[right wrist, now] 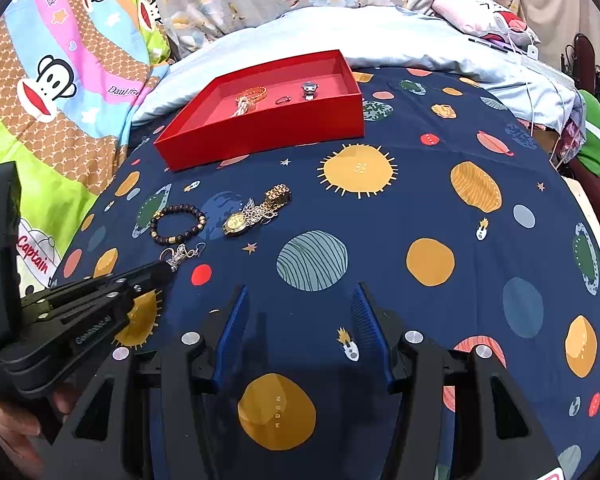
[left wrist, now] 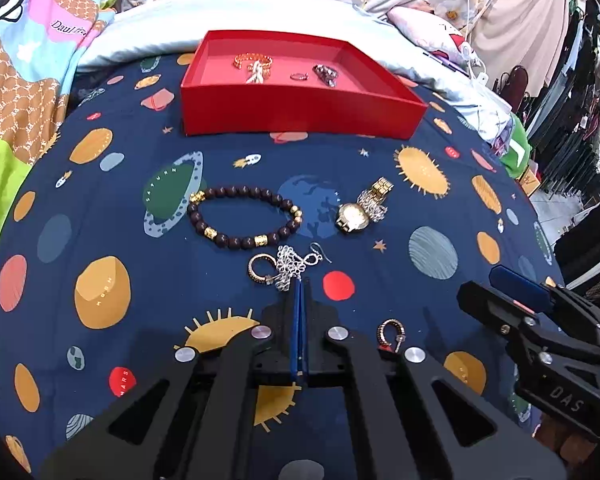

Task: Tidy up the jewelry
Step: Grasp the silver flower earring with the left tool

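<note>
A red tray [left wrist: 300, 110] at the far side holds an orange bracelet [left wrist: 253, 59], a small ring [left wrist: 299, 76] and a dark watch [left wrist: 326, 73]. On the navy planet sheet lie a dark bead bracelet [left wrist: 244, 217], a gold watch [left wrist: 360, 210], a dark ring [left wrist: 260, 269], a silver filigree earring [left wrist: 296, 266] and a copper hoop [left wrist: 390, 332]. My left gripper [left wrist: 300, 284] is shut, its tips on the silver earring's near end. My right gripper [right wrist: 300, 300] is open and empty over bare sheet, to the right of the jewelry.
A pale blue pillow [left wrist: 240, 8] lies behind the tray. A colourful cartoon quilt [right wrist: 60, 80] is at the left. Clothes hang at the far right [left wrist: 580, 120]. The bed edge drops off on the right side.
</note>
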